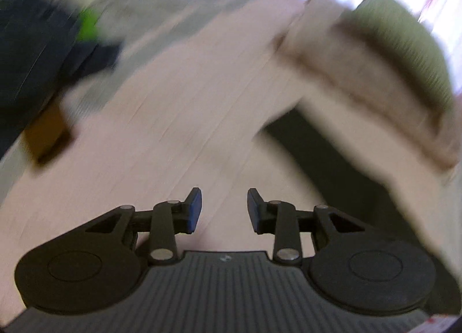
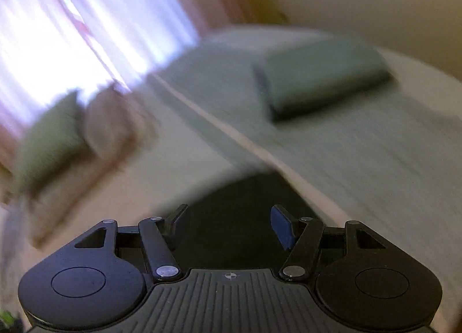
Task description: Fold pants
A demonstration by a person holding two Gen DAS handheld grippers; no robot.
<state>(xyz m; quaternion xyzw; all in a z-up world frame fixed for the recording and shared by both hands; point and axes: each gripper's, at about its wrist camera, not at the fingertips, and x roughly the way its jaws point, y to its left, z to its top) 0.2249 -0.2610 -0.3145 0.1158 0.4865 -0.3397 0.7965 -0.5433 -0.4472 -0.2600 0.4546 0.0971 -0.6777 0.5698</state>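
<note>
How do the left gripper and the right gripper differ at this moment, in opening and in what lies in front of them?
The left gripper has a narrower gap than the right gripper. The left gripper is over the pale bed cover; the right gripper is over a dark patch beside it. Both have open, empty jaws.

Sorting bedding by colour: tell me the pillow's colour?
Muted grey-green pillow, plain; clearest in the right wrist view.

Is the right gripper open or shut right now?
Open: the right gripper shows a clear gap between its fingertips, with nothing held between them.
</note>
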